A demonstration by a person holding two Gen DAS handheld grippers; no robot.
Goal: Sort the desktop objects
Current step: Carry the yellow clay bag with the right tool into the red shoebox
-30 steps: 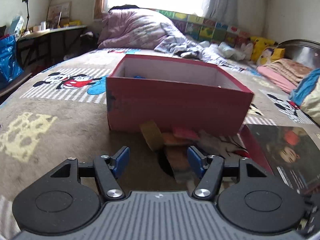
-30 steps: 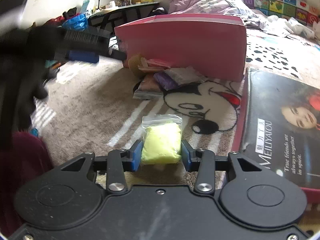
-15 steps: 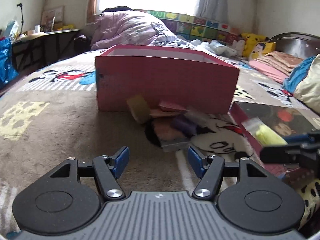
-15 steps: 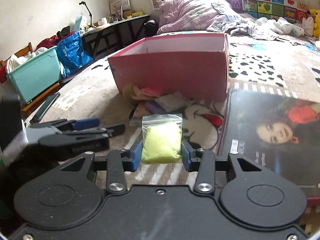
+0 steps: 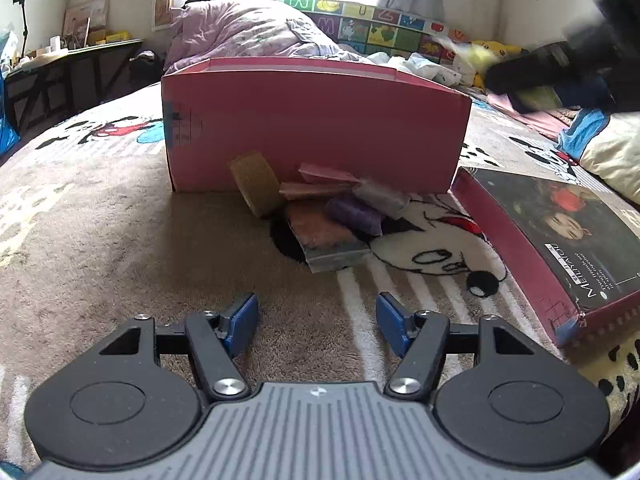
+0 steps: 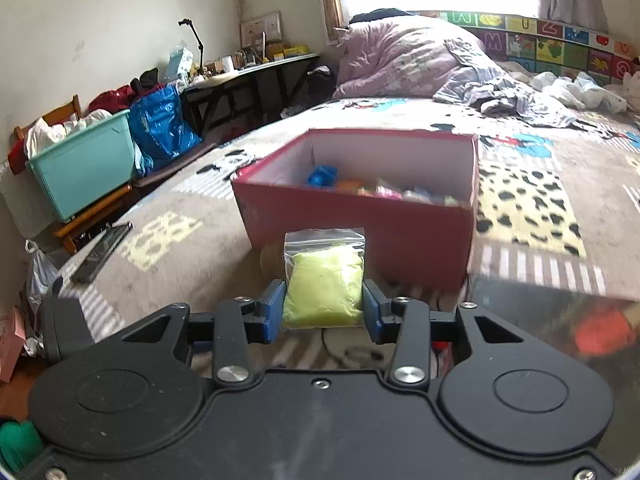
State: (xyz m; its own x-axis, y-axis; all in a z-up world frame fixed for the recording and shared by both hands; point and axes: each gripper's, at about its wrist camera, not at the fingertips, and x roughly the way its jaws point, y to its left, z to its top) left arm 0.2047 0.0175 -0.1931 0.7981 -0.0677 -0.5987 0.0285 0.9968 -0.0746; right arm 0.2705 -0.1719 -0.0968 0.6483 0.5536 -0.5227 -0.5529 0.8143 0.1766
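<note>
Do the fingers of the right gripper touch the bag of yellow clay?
Touching. The right wrist view shows both blue fingers of the right gripper pressed against the sides of the yellow clay bag, no gap visible.

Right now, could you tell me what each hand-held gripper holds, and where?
The right hand-held gripper pinches the yellow-green bag across its lower sides; the left holds nothing.

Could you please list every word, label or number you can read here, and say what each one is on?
"MEIJIAYOU", uncertain in its middle letters: white print on the dark box lid.
Smaller lines beside it: too small to read.
"M", "U", "Z": tiles of the alphabet mat along the wall.
Dark mark on the pink box: unreadable.
</note>
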